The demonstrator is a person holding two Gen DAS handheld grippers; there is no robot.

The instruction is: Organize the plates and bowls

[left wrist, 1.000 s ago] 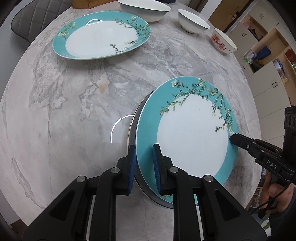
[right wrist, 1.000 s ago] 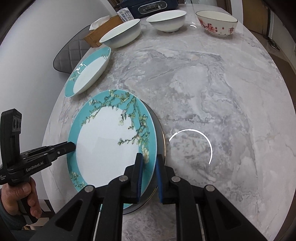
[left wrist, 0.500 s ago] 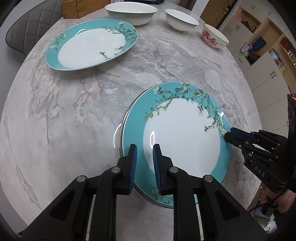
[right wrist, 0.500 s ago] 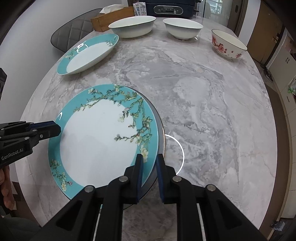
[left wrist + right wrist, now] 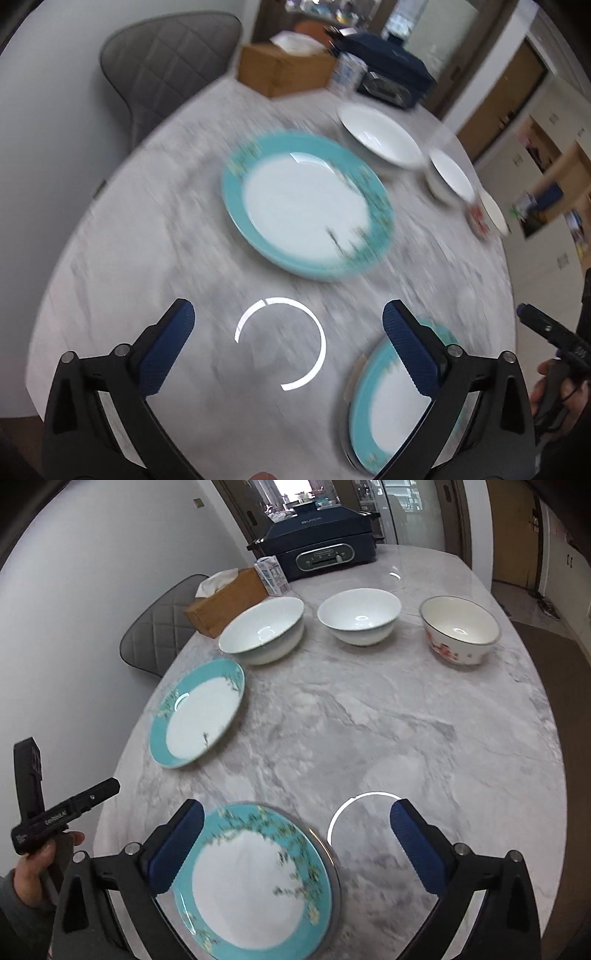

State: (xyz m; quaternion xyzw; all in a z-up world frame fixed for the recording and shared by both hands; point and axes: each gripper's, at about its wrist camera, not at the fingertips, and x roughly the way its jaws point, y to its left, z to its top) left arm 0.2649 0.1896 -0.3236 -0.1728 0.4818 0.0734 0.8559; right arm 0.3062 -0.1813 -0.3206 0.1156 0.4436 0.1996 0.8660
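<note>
Plates sit apart on our marble table (image 5: pixel 388 716): the near teal plate (image 5: pixel 255 886) lies flat at the table's near edge, stacked on a dark-rimmed plate; the far teal plate (image 5: pixel 197 712) lies toward the chair-side edge. Three bowls line the far side. Our left gripper (image 5: pixel 284 339) and right gripper (image 5: pixel 295 834) spread wide, jaws opening, nothing pinched; the near plate's rim lies below the right one's gap.
</note>
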